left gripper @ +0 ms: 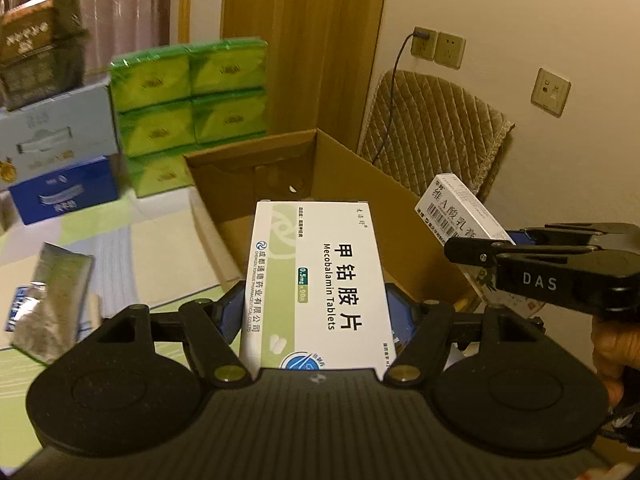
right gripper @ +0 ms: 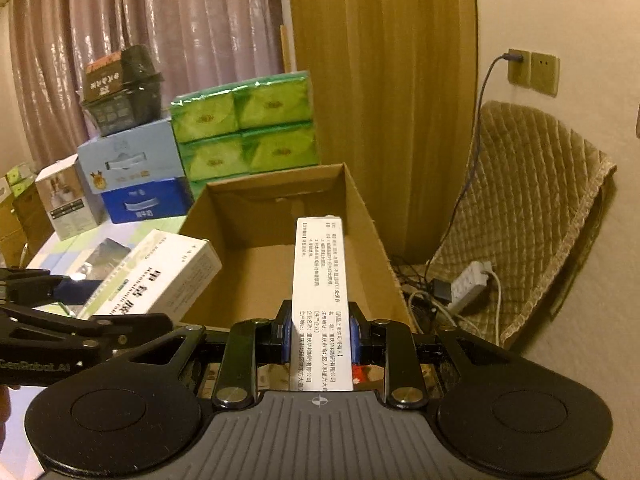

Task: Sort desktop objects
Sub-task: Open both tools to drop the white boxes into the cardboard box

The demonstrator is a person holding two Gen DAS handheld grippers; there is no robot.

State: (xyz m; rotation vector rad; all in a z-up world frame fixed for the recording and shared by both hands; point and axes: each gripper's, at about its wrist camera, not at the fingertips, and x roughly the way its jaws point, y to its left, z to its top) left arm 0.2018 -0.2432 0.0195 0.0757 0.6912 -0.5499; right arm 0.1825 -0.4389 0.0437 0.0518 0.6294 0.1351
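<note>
My left gripper (left gripper: pixel 316 312) is shut on a white and green Mecobalamin tablet box (left gripper: pixel 316 284), held in front of an open cardboard box (left gripper: pixel 360 184). My right gripper (right gripper: pixel 320 336) is shut on a narrow white medicine box (right gripper: pixel 320 292), held over the near edge of the same cardboard box (right gripper: pixel 248 216). The narrow box (left gripper: pixel 456 210) and the right gripper also show at the right of the left wrist view. The tablet box (right gripper: pixel 160 276) shows at the left of the right wrist view. The cardboard box looks empty inside.
Green tissue packs (right gripper: pixel 248 128) are stacked behind the cardboard box, with blue cartons (right gripper: pixel 140 176) and a dark box (right gripper: pixel 120 88) to their left. A silver foil pouch (left gripper: pixel 52 296) lies on the checked tablecloth. A quilted chair (right gripper: pixel 532 208) and a power strip (right gripper: pixel 468 284) are at the right.
</note>
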